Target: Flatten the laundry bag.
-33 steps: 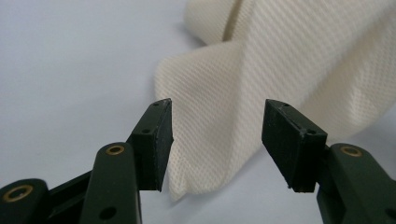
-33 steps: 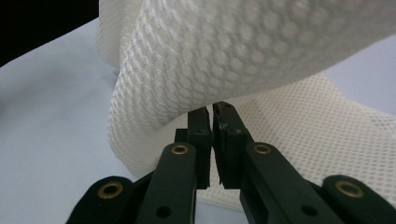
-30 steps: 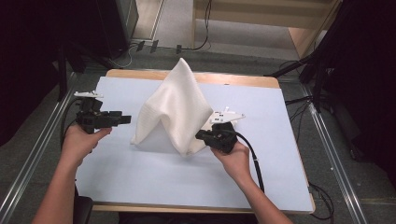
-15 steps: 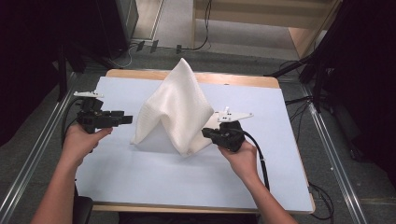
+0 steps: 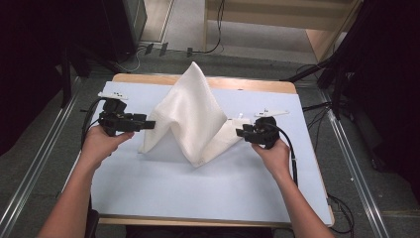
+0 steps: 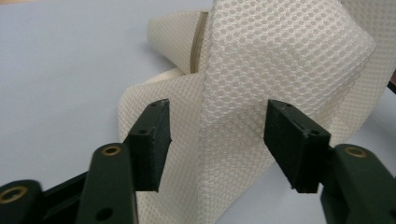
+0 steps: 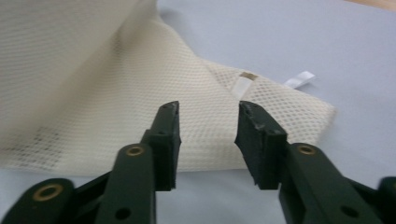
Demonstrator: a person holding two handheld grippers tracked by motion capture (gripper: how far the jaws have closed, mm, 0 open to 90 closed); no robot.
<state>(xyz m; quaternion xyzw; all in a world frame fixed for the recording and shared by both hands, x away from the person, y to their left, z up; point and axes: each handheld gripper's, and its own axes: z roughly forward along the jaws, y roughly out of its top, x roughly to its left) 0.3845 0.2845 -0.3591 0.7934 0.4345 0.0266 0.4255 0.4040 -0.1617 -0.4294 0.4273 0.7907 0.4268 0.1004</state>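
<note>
A cream mesh cloth (image 5: 190, 111) stands in a tall peak on the pale blue table top (image 5: 198, 193), with one corner stretched out flat to the right. My left gripper (image 5: 150, 124) is at the cloth's lower left edge. It is open, with a standing fold of the cloth (image 6: 280, 60) between its jaws (image 6: 217, 135) and the pads clear of it. My right gripper (image 5: 239, 132) is at the stretched right corner. Its jaws (image 7: 208, 126) have just been opening and stand apart over the edge of the cloth (image 7: 93, 93) without pressing on it.
A small white label (image 7: 301, 79) sticks out of the cloth's far corner. The table's wooden rim (image 5: 247, 83) runs along the back. Metal rails (image 5: 34, 183) flank the table, and cables (image 5: 163, 49) lie on the floor behind it.
My right gripper moved to the right, drawing the cloth's corner out flat, then let go of it. The left gripper edged right toward the cloth.
</note>
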